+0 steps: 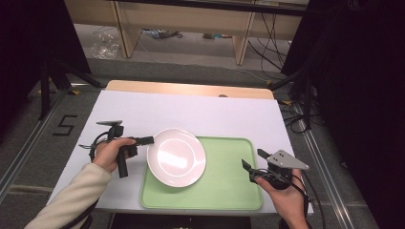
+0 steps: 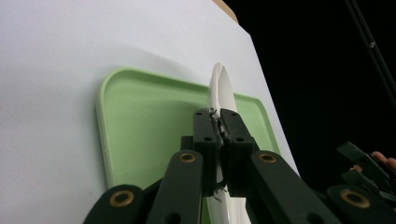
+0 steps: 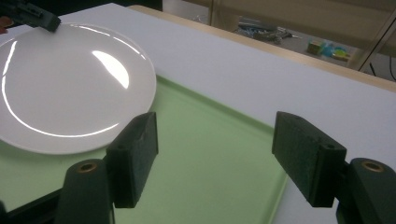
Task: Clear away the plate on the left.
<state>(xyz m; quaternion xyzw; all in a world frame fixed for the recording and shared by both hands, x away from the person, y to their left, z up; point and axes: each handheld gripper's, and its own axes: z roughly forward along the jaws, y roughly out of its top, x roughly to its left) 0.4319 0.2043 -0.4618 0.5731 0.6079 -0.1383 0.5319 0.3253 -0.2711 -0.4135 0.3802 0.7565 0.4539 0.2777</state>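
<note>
High view, glossy round plate point(image 1: 176, 157) (rim pinched), perhaps tilted, flat green tray point(image 1: 224, 191)

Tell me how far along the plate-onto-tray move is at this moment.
Done: the left gripper is shut on the white plate at its rim. In hand: the plate is over the green tray, overhanging its left edge. Left: settle it fully and let go. The right gripper waits open.
</note>
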